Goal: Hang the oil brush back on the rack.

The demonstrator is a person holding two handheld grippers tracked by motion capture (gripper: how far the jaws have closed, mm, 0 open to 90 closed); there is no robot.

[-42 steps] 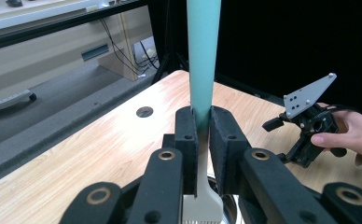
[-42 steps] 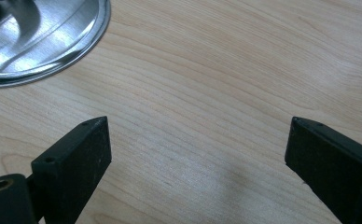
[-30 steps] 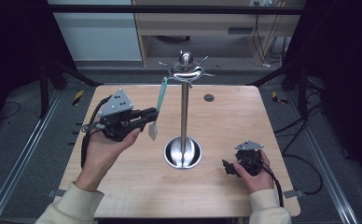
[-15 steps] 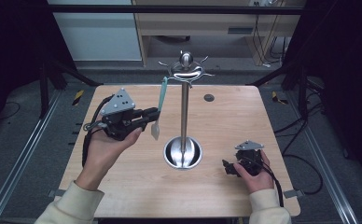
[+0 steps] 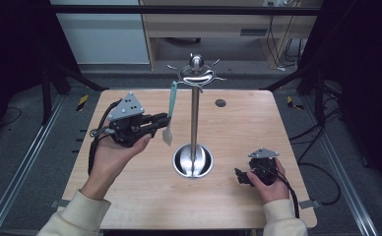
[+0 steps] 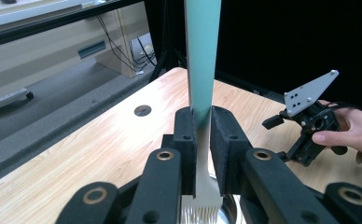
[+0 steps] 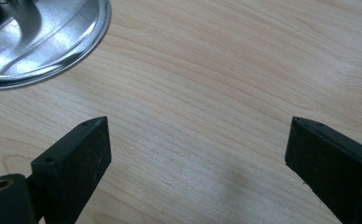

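A teal-handled brush with a pale flat bristle head (image 5: pixel 170 112) hangs from a hook on the top ring of a tall polished-steel utensil stand w/ round dish base (image 5: pixel 194 123), set mid-table on a light wooden table (image 5: pixel 130 196). The brush's long axis runs vertical, handle up, bristles down, clear of the tabletop.

The left gripper (image 5: pixel 162 119) is held level, pointing across at the brush from the left side. In the left gripper view its jaws sit narrow around the lower handle (image 6: pixel 202 65), pads (image 6: pixel 186 140) right at it; a thin gap shows on one side, so the grip looks loose or letting go, and the jaws have just been easing apart.

The right gripper (image 5: pixel 240 175) rests well apart, near the table's front right, jaws wide over bare wood, holding nothing. Left hand is far nearer the brush.
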